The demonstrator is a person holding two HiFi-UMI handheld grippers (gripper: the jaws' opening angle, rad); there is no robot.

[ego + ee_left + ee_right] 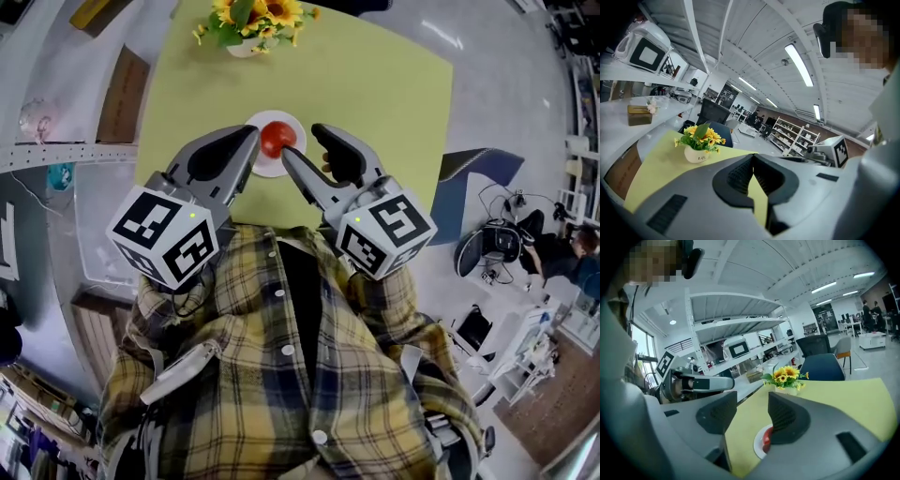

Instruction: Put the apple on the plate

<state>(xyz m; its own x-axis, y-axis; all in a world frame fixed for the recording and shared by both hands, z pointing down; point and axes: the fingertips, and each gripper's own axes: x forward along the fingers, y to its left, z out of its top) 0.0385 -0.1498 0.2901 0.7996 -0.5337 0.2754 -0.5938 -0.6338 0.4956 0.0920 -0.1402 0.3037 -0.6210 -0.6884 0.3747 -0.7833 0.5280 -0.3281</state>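
Two grippers hang above the near side of the yellow-green table, and neither has anything in it. The apple sits on the white plate near the middle of the table, with the pot of yellow flowers well apart at twelve o'clock from it. From the plate, the left gripper is at about seven o'clock and the right gripper at about five o'clock, both pointing in towards the plate from close to the person's chest. The left gripper's jaws meet tip to tip, with only a sliver of tabletop showing through the gap behind them. The right gripper's jaws stand partly open with bare air between the pads; the apple and the plate rim show below, partly hidden behind its right-hand jaw, and are not touched. The fruit rests free on the plate, so the task looks done, and the grippers seem held up and back to stay clear of it.
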